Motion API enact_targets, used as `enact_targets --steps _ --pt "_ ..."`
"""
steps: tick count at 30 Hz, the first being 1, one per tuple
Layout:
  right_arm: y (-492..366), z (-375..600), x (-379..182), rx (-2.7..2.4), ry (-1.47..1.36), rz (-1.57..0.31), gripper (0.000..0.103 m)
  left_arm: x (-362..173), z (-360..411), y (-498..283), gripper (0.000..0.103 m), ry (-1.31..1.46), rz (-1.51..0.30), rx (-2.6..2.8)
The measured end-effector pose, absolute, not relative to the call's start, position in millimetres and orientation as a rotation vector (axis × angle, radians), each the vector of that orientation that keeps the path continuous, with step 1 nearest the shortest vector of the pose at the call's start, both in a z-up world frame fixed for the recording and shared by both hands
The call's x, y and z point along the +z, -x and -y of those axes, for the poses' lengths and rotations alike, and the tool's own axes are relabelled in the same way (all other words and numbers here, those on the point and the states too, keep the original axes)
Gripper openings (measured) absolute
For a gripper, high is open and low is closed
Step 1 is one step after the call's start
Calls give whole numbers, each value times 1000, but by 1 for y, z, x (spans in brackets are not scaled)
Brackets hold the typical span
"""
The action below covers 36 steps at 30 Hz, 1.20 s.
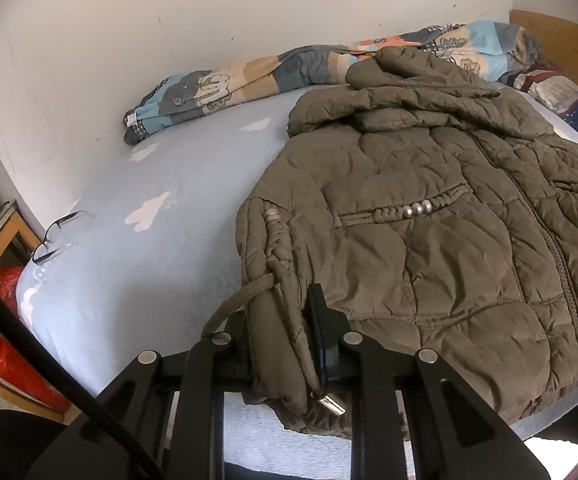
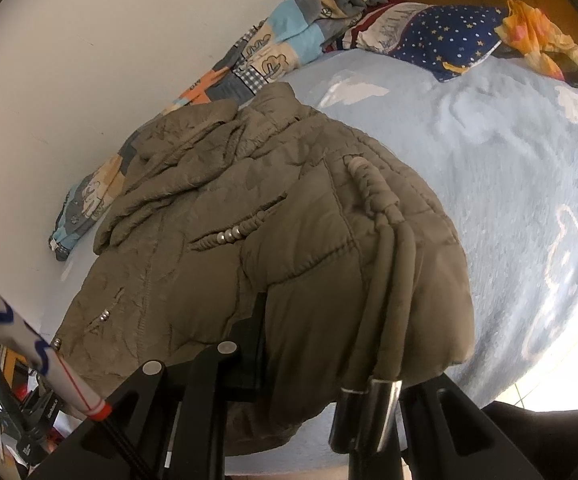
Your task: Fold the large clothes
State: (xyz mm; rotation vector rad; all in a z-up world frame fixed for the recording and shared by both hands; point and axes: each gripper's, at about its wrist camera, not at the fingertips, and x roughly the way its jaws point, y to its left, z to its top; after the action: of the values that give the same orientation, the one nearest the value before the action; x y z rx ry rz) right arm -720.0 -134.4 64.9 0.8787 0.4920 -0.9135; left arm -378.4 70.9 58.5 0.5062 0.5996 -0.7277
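Note:
An olive quilted jacket (image 1: pixel 429 208) lies front up on a light blue bed sheet (image 1: pixel 149 184), zipped, hood and sleeves bunched at the far end. My left gripper (image 1: pixel 279 320) is shut on the jacket's near left hem corner, with a drawcord and metal tip hanging by it. In the right wrist view the jacket (image 2: pixel 273 232) fills the middle. My right gripper (image 2: pixel 309 344) is shut on the jacket's near right hem corner; its right finger is hidden under the fabric and two drawcords with metal ends hang over it.
A patchwork duvet (image 1: pixel 249 76) lies along the white wall. A starry blue pillow (image 2: pixel 445 36) and an orange cloth (image 2: pixel 537 32) lie at the headboard. Glasses (image 1: pixel 59 236) rest at the bed's left edge. A wooden shelf with red items (image 1: pixel 5 344) stands left.

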Motion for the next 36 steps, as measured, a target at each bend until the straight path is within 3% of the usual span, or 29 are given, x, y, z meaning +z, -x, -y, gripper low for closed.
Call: enact_targets --steps 36 --pt "735 122 83 -890 -875 -435 18 84 -85 384 20 -464 -558 -750"
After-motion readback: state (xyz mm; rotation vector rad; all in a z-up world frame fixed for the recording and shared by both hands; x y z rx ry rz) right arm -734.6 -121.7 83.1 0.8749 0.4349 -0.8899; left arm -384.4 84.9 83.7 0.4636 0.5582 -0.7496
